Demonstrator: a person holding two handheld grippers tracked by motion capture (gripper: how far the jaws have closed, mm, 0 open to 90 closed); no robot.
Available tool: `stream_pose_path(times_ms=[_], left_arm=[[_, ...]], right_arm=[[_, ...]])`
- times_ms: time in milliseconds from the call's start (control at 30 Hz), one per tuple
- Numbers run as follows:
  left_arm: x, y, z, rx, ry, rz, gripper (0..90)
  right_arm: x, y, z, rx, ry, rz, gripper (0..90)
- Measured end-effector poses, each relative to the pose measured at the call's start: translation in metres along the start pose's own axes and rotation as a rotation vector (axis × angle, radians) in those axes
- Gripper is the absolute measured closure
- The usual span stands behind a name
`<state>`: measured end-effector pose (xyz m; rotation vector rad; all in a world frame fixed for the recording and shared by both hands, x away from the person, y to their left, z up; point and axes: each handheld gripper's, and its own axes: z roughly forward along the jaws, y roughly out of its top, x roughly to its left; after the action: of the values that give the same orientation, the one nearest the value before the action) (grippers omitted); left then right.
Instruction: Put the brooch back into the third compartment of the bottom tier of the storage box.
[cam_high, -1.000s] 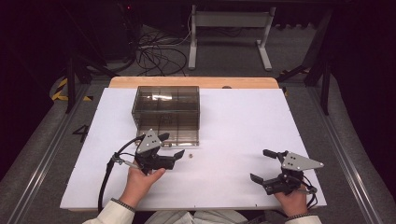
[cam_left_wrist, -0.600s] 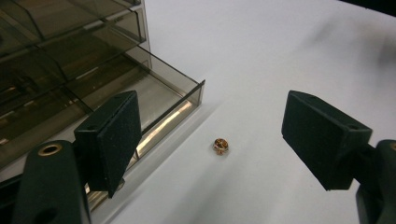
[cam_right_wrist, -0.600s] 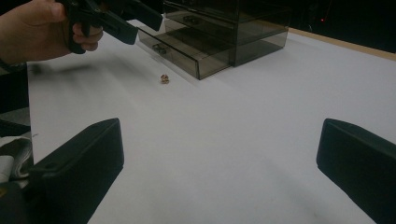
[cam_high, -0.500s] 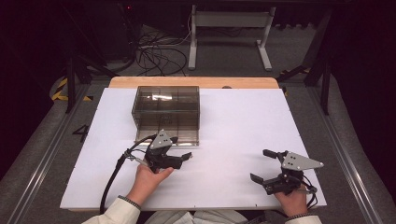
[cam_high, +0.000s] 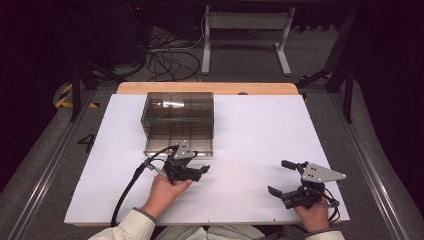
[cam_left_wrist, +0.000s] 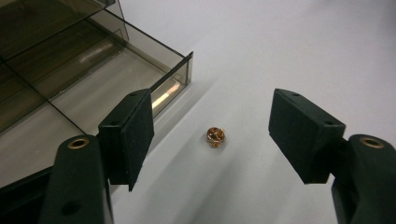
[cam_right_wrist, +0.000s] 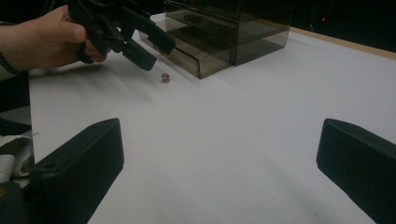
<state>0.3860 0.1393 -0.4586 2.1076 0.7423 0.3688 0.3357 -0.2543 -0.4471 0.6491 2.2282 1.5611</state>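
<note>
A small gold trinket is framed between the spread jaws of the left gripper, beside the drawer box; the right gripper is held released, well apart from the box.

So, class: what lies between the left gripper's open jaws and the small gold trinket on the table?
Bare white table, seen in the left gripper view; the left gripper frames the gold trinket.

Smoky-grey clear drawer box, gold-orange trinket, white table.
</note>
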Motion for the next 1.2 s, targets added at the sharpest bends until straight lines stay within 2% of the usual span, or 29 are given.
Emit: stream_pose_path(times_ms=[300,500,667,733,1200], left_arm=[[-0.001,0.001,0.010,0.046,-0.015,-0.015,40.9],[-0.003,0.001,0.014,0.073,-0.012,0.005,47.8],[-0.006,0.002,0.016,0.085,0.003,0.034,57.1],[-0.007,0.002,0.016,0.090,0.004,0.046,58.2],[-0.005,0.001,0.020,0.109,0.005,0.039,72.9]], right_arm=[[0.000,0.000,0.000,0.002,0.003,-0.001,1.3],[0.000,0.000,0.000,0.003,0.007,-0.001,1.3],[0.000,0.000,0.001,0.006,0.009,0.000,1.3],[0.000,0.000,0.001,0.005,0.010,0.000,1.3],[0.000,-0.001,0.001,0.005,0.016,0.001,1.3]])
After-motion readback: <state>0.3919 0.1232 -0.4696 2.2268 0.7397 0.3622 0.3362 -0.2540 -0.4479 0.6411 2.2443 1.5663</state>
